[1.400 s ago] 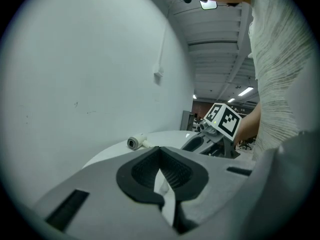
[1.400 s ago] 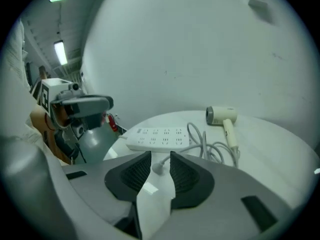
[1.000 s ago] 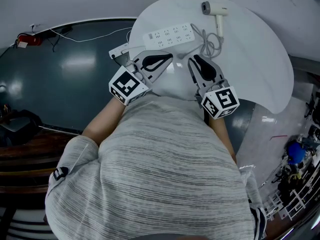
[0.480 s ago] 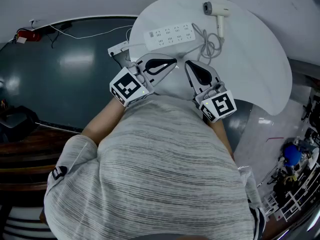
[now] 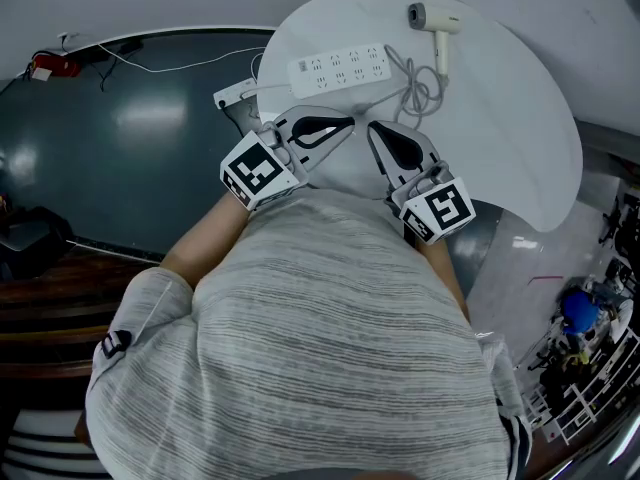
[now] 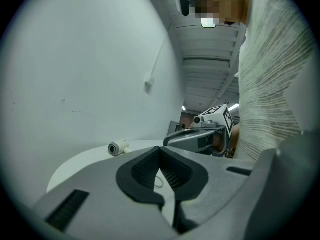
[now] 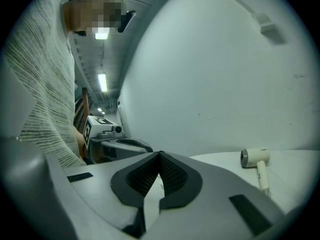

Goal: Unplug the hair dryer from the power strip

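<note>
The power strip (image 5: 340, 68) lies far back on the white table (image 5: 500, 118), its long axis running across the head view. The hair dryer (image 5: 432, 23) rests beyond its right end, and the looped cord (image 5: 415, 88) appears to meet the strip there, though the plug is too small to make out. At the near edge, the left gripper (image 5: 348, 126) and right gripper (image 5: 374, 128) point toward the strip, fingers pressed together on nothing. The right one is nearer the cord end, so it is likelier to take the plug.
</note>
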Motion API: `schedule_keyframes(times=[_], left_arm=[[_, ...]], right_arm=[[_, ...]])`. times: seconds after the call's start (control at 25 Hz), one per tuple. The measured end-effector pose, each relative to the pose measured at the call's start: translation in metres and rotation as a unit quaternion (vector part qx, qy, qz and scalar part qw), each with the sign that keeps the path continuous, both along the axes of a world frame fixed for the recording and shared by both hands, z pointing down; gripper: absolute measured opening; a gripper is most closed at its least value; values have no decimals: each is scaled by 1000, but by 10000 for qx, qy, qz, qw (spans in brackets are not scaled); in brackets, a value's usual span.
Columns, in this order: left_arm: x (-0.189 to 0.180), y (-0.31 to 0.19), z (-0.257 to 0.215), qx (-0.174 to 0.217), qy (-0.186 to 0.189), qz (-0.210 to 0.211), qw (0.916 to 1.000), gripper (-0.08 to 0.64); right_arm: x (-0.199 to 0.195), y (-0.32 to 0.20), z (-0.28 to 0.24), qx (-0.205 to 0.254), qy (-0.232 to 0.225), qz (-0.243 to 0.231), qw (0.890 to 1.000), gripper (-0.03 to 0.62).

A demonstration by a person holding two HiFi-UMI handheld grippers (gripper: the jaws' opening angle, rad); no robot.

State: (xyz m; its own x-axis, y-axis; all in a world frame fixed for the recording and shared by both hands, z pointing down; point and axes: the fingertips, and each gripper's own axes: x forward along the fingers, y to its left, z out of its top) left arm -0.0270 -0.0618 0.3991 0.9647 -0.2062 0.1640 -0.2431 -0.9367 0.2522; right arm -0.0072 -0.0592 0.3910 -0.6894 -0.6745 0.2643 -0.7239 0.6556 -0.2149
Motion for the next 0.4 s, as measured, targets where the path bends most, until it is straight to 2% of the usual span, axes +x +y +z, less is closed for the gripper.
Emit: schedule_keyframes(times=[0.4], left_arm=[[5, -1, 2, 22, -23, 38, 10000, 6]], right_arm=[[0, 3, 7, -136, 3, -107, 9999, 25]])
